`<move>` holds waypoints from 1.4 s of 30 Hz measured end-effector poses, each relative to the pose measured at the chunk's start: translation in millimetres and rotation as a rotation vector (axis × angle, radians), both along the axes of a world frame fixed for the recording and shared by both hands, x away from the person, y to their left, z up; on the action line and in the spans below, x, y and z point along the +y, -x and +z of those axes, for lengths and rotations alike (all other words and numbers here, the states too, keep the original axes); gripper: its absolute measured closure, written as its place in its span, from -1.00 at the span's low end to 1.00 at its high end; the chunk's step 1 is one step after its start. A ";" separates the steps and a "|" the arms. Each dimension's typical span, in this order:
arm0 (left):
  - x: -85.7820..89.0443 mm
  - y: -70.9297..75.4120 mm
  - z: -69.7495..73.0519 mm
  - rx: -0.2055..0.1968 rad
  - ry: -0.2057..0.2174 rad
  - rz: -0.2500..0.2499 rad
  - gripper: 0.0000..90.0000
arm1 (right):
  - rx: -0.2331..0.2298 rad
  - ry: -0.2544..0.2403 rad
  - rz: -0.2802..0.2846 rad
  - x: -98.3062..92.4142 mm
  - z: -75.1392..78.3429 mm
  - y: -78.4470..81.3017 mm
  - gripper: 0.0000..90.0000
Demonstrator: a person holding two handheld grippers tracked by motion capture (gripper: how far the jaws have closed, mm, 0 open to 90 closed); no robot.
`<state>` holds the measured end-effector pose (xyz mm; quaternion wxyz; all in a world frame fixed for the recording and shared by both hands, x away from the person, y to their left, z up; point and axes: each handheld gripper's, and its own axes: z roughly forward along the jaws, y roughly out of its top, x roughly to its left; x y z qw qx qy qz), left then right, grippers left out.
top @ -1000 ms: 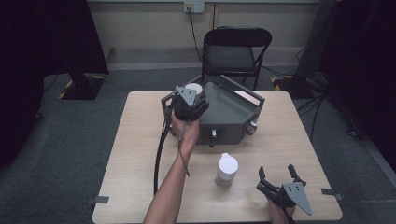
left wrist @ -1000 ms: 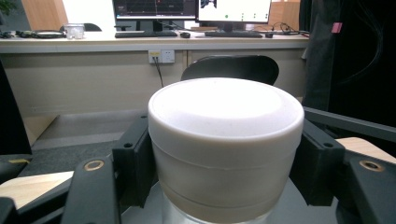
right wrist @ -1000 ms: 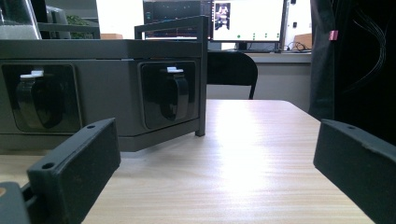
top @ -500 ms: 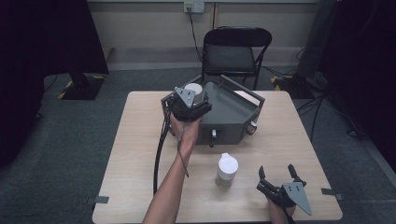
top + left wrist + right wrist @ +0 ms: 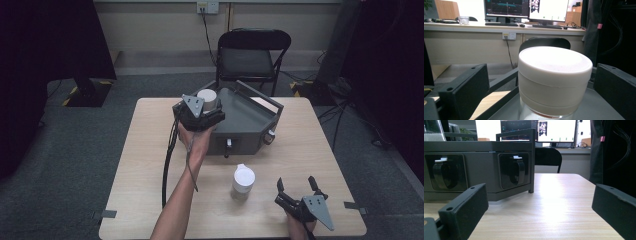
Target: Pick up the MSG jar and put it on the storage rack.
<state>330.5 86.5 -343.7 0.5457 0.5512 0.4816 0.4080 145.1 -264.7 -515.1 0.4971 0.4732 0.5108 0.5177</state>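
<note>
A glass jar with a white lid [image 5: 206, 96] stands on the left end of the grey metal box [image 5: 250, 120]. My left gripper [image 5: 209, 106] is level with it. In the left gripper view the jar [image 5: 554, 75] stands between the two black jaws of the left gripper [image 5: 541, 72], which have just been opening; there is a gap on each side and the pads do not touch it. A second white-lidded jar [image 5: 243, 180] stands on the table in front of the box. My right gripper [image 5: 296, 182] rests open near the front right corner, with nothing between the jaws of the right gripper [image 5: 540, 195].
The box [image 5: 474, 170] has two latches on its near face and a raised handle bar. It sits at the back middle of the wooden table [image 5: 150, 165]. A black folding chair [image 5: 250, 55] stands behind the table. The left gripper's cable trails down the table's left side.
My left gripper's jaws have opened off the white-lidded jar, which now stands free on the box. The right gripper has not moved.
</note>
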 end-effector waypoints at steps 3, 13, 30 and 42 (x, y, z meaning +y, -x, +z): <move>2.0 2.9 0.7 -0.010 -0.001 -0.013 -1.00 | 0.000 0.000 0.000 0.0 0.0 0.0 -1.00; 16.8 14.2 7.3 -0.043 0.004 -0.049 -1.00 | 0.000 0.000 0.000 0.0 0.0 0.0 -1.00; 46.7 46.7 11.2 -0.085 0.039 -0.078 -1.00 | 0.000 -0.001 0.000 0.1 0.0 0.0 -1.00; 48.6 73.6 3.8 -0.134 0.015 -0.101 -1.00 | 0.000 -0.001 0.000 0.1 0.0 0.0 -1.00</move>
